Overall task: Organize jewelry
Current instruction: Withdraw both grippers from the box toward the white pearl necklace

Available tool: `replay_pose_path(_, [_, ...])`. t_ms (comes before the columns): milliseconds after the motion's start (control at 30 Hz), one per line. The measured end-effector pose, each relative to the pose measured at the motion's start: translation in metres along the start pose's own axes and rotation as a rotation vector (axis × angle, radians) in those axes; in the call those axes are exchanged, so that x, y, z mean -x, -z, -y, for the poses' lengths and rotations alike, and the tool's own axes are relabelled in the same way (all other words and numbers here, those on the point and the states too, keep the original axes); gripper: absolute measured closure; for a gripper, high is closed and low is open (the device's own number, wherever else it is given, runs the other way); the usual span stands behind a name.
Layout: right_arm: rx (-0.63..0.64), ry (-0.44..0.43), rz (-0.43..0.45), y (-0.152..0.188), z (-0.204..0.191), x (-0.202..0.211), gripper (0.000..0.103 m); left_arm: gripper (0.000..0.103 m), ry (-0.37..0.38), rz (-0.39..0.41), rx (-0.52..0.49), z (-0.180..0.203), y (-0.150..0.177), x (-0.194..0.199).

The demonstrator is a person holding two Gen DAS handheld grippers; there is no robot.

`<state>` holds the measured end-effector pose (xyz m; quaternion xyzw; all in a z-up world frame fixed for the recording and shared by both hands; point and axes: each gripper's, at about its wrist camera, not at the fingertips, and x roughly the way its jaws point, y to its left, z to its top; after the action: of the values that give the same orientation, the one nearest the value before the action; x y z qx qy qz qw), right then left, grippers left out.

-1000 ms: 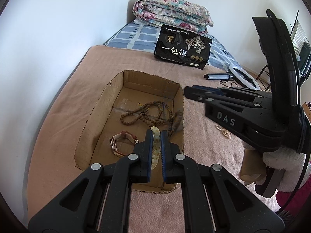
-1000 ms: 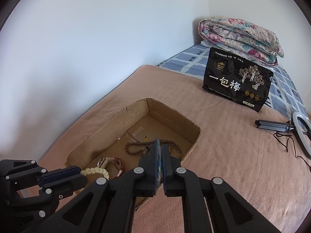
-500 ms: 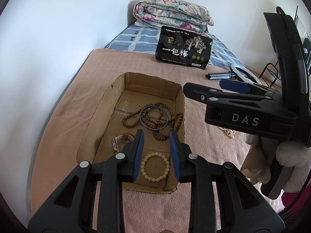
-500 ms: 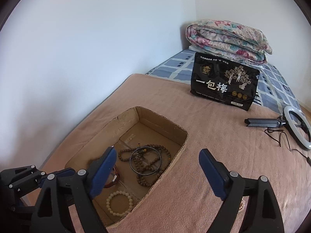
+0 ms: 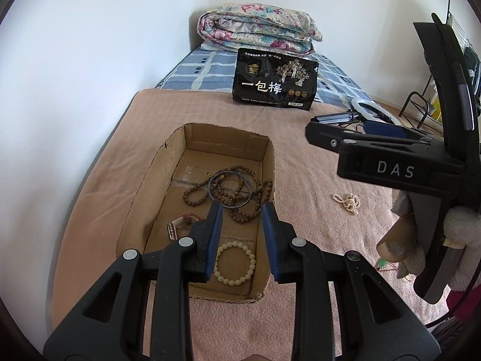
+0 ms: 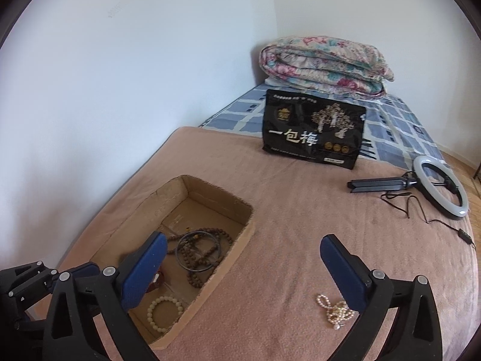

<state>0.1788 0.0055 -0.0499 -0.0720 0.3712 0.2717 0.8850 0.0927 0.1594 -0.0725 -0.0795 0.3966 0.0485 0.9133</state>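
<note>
An open cardboard box (image 5: pixel 270 162) (image 6: pixel 246 225) lies on the pink blanket. Inside lie a cream bead bracelet (image 5: pixel 235 262) (image 6: pixel 164 313), a dark bangle (image 5: pixel 230 191) (image 6: pixel 197 251), a brown bead necklace (image 5: pixel 195 194) (image 6: pixel 195 276) and a watch (image 5: pixel 179 225). My left gripper (image 5: pixel 242 237) is open and empty above the cream bracelet. My right gripper (image 6: pixel 240 267) is wide open and empty, to the right of the box. A pearl necklace (image 5: pixel 347 203) (image 6: pixel 333 311) lies on the blanket by the right gripper's right finger.
A black snack bag (image 5: pixel 275 82) (image 6: pixel 312 129) stands at the back before a folded floral quilt (image 5: pixel 258 31) (image 6: pixel 324 66). A ring light with stand and cable (image 6: pixel 439 185) lies at the right. The white wall runs along the left.
My left gripper opened and let the cream bracelet drop into the box. My right gripper opened and released the dark bangle into the box, then pulled back to the right.
</note>
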Motion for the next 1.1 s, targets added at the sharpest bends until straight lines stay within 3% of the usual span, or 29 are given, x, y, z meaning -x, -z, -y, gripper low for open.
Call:
replay_pose_path(233, [-0.022,0.063,0.015,0.005,0.027,0.015,0.0,0.076,0.013,0.013,-0.03,0.013,0.0,0.004])
replay_pose_path(267, [-0.023,0.069,0.018,0.006,0.03,0.017,0.0,0.071,0.012,0.015,-0.037,0.016,-0.001,0.004])
replay_pose_path(300, [-0.024,0.079,0.023,0.007,0.035,0.02,0.0,0.06,0.013,0.019,-0.043,0.019,0.0,0.005])
replay_pose_path(367, [-0.025,0.095,0.03,0.009,0.042,0.026,0.0,0.053,0.017,0.032,-0.052,0.025,0.001,0.007])
replay_pose_path(1100, [-0.047,0.2,0.034,0.047,0.121,0.09,0.0,0.053,0.065,0.021,-0.153,0.087,0.003,0.002])
